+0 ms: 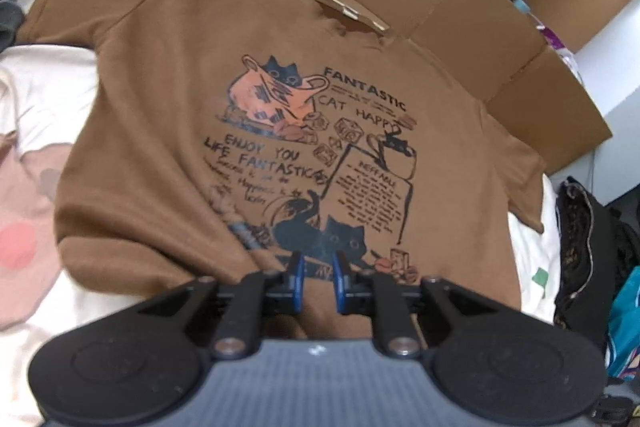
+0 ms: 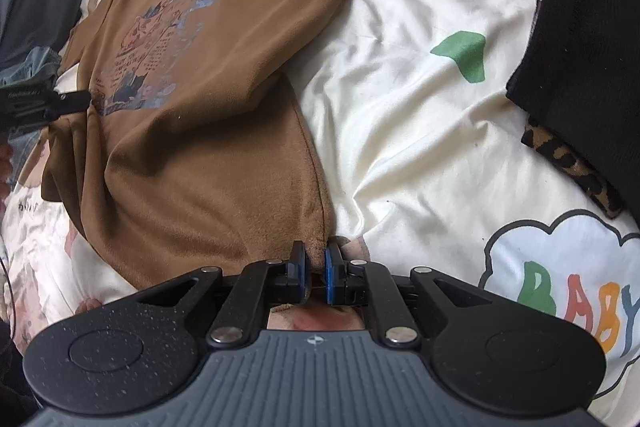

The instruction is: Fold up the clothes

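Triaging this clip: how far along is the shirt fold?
Done: the brown shirt lies spread print-up on the bedsheet. In hand: the right gripper pinches its bottom corner; the left gripper sits over the hem with a gap between its fingers, no cloth visibly clamped. Left: every fold; both sleeves lie out flat.

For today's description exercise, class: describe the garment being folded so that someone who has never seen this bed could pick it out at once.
Start at the cream bedspread with the green patch and the coloured "BABY" cloud. Spread flat across it, its collar reaching a flattened cardboard box, lies the brown T-shirt. It alone carries a cat drawing with the words "FANTASTIC" and "ENJOY YOU LIFE", unlike the black garment at the bed's edge.
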Demonstrator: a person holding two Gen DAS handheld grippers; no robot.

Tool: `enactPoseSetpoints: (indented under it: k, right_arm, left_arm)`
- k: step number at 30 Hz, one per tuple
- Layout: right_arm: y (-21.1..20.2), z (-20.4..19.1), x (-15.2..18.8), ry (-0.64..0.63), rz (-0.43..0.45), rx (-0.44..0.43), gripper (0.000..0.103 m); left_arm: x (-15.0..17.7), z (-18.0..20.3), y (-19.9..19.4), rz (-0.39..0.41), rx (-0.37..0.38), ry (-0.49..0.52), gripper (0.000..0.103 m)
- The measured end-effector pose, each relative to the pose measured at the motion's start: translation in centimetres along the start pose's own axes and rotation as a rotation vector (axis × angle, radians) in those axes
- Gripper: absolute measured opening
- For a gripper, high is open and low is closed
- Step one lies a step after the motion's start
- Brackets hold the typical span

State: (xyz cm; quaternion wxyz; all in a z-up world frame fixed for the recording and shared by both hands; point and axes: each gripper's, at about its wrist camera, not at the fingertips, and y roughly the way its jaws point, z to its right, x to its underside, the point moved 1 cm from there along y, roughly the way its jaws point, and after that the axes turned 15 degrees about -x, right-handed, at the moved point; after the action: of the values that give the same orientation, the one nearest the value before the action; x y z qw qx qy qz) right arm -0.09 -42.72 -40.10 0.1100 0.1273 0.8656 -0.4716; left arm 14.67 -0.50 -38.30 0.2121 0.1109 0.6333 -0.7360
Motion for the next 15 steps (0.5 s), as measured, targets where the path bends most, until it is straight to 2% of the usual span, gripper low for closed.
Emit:
enactPoseSetpoints:
  k: [3,6,7,9,12,14,15]
  right_arm:
    - [0.1,0.1,0.0,0.002,0.004,0.001,0.01]
    - [0.3,0.3,0.0,0.014,0.004,0.0,0.011]
    - [0.4,0.3,0.0,0.017,0.006,0.0,0.011]
    - [0.4,0.5,-0.1,0.024,0.01,0.0,0.011]
    - [0.5,0.7,-0.2,0.035,0.016,0.003,0.012]
    - [0.6,0.8,-0.3,0.046,0.023,0.006,0.017]
    - [0.6,0.9,-0.4,0.051,0.026,0.007,0.024]
  left_arm:
    - [0.5,-1.4,-1.4,0.005,-0.001,-0.008,0.027]
    - [0.7,-2.9,-3.1,0.018,-0.036,-0.015,0.029]
    - [0.9,-3.5,-3.8,0.032,-0.054,-0.021,0.032]
    - [1.2,-4.3,-5.1,0.06,-0.091,-0.026,0.047]
    - [1.9,-5.4,-6.0,0.071,-0.135,-0.051,0.053]
    - [2.4,-5.9,-6.0,0.053,-0.144,-0.064,0.056]
    - [2.7,-6.2,-5.9,0.044,-0.151,-0.067,0.058]
